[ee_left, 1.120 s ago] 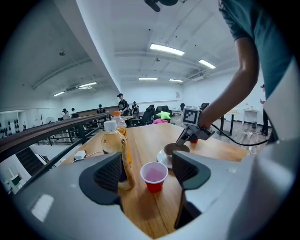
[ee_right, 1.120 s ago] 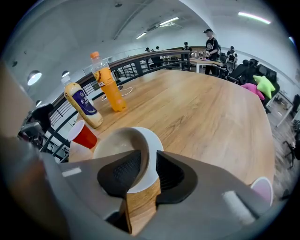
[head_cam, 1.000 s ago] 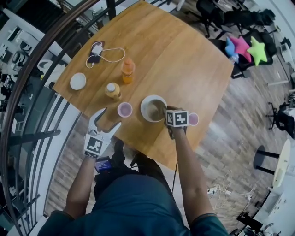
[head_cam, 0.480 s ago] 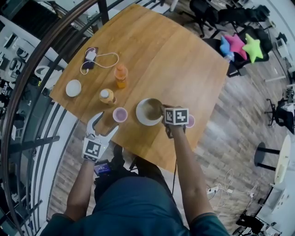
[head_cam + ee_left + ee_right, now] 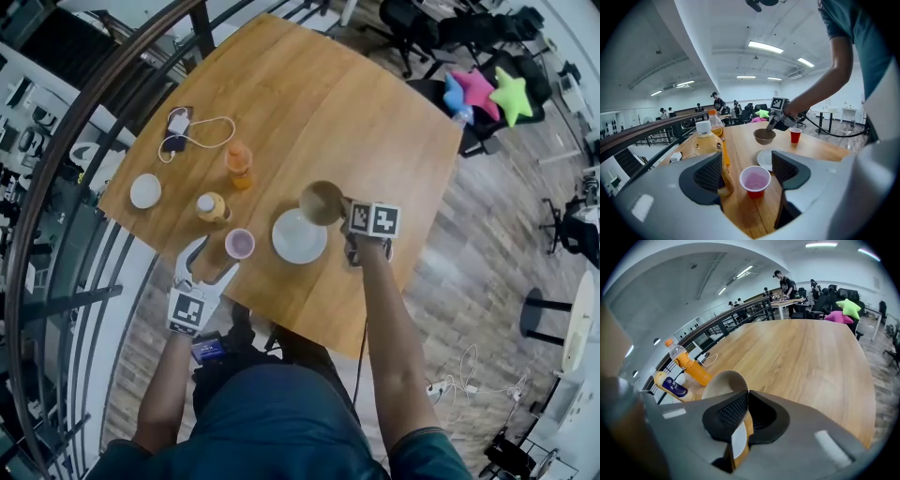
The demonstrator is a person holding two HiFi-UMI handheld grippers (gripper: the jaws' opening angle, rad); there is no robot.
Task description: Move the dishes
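Note:
My right gripper [image 5: 343, 212] is shut on the rim of a brown bowl [image 5: 322, 202] and holds it in the air, just beyond a white plate [image 5: 299, 235] on the wooden table [image 5: 375, 122]. In the right gripper view the bowl's rim [image 5: 724, 383] runs between the pressed pads of that gripper [image 5: 744, 413]. My left gripper [image 5: 214, 255] hangs open at the table's near edge. In the left gripper view its open jaws [image 5: 747, 166] frame a pink-lined red cup [image 5: 755, 180], apart from it. The plate [image 5: 766, 159] and the raised bowl [image 5: 764, 136] lie further off.
A yellow bottle [image 5: 210, 206] and an orange bottle [image 5: 238, 161] stand left of the plate, with the pink-lined cup [image 5: 239, 243] near them. A small white saucer [image 5: 145, 190] and a charger with cable [image 5: 178, 127] lie at the far left. A second red cup [image 5: 795, 135] stands by the right hand.
The right gripper has lifted the bowl off the white plate and carried it a little away from me, leaving the plate bare. The left gripper has stayed where it was.

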